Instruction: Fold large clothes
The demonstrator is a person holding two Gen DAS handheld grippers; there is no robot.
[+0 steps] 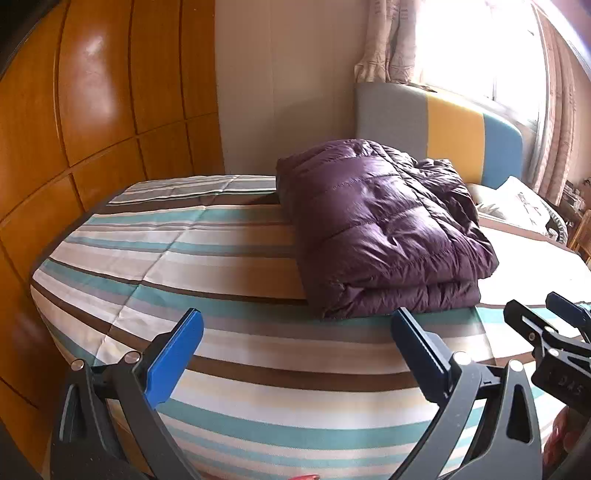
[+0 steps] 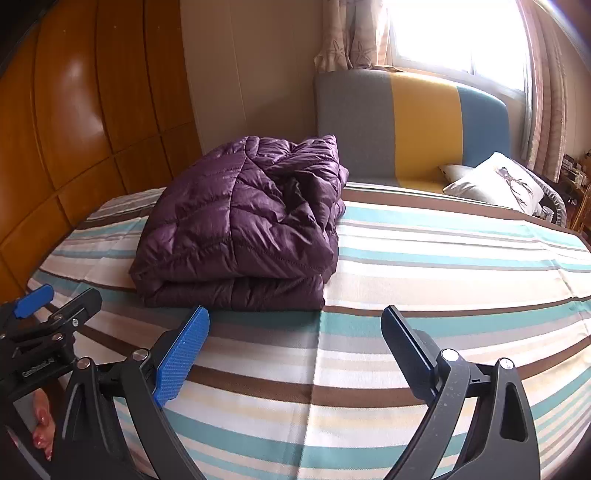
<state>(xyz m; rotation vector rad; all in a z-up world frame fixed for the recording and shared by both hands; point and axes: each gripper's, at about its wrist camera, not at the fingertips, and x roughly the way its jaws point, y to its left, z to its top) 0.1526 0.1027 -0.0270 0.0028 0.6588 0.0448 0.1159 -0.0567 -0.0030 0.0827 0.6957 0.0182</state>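
Note:
A purple quilted down jacket (image 1: 380,225) lies folded in a thick stack on the striped bed (image 1: 221,266). It also shows in the right wrist view (image 2: 243,225). My left gripper (image 1: 295,328) is open and empty, just in front of the jacket's near edge, above the sheet. My right gripper (image 2: 295,325) is open and empty, in front of and to the right of the jacket. The right gripper shows at the right edge of the left wrist view (image 1: 546,325). The left gripper shows at the left edge of the right wrist view (image 2: 55,302).
A grey, yellow and blue headboard (image 2: 410,122) stands at the far end of the bed. Two pillows (image 2: 495,181) lie at the far right. A wooden wardrobe (image 1: 74,122) runs along the left side. A curtained bright window (image 2: 458,33) is behind the headboard.

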